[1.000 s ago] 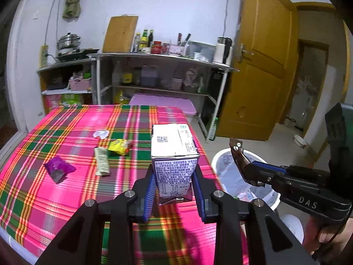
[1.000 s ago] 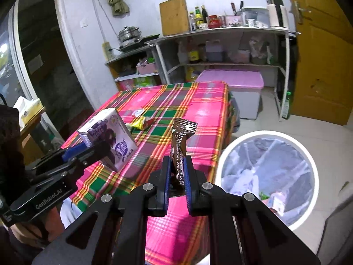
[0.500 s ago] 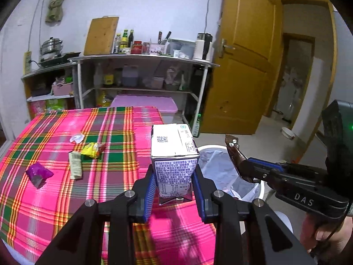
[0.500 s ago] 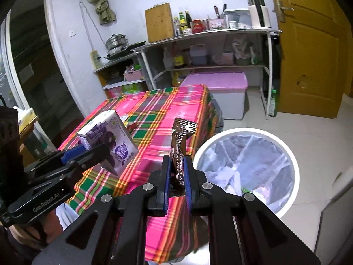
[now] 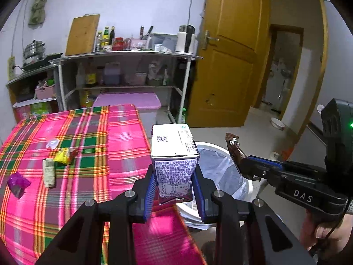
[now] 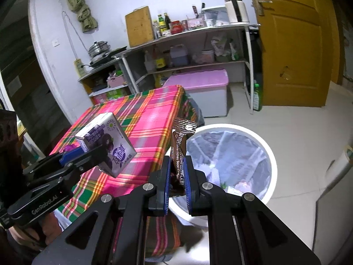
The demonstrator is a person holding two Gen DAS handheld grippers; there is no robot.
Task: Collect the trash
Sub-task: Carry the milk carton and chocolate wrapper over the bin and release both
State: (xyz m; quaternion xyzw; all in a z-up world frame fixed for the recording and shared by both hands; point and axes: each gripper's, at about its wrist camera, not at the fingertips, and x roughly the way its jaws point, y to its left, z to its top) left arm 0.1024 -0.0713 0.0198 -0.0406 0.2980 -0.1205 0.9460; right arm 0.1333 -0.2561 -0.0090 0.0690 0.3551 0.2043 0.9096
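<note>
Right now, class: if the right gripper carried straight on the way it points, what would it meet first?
Most likely the white trash bin: the right gripper, shut on the brown sachet, aims at its near rim, though depth is unclear.

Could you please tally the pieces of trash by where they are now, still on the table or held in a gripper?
On the table: 4 (white scrap, yellow wrapper, beige packet, purple wrapper)
Held: 2 (milk carton in left gripper; brown coffee sachet in right gripper)
Total: 6
</note>
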